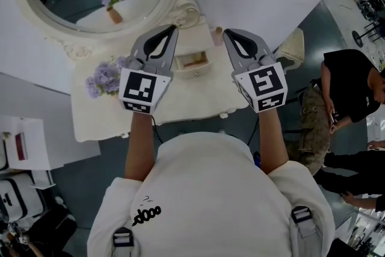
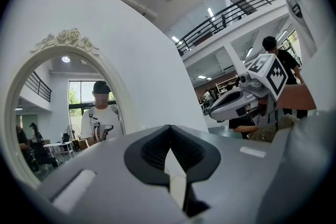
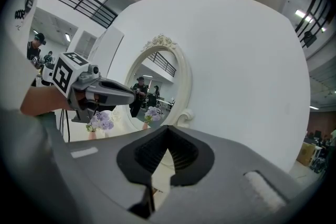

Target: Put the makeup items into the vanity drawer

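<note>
Left gripper (image 1: 173, 28) and right gripper (image 1: 226, 32) over cream tabletop (image 1: 108, 120), jaws of both pressed together, nothing between. Small vanity drawer (image 1: 194, 61) near tabletop's rear edge, between grippers, appears open; contents too small to tell. Pinkish makeup item (image 1: 216, 37) beside right gripper, partly hidden.

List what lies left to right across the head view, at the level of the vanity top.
purple flowers → left gripper → small drawer → right gripper → person in black
</note>
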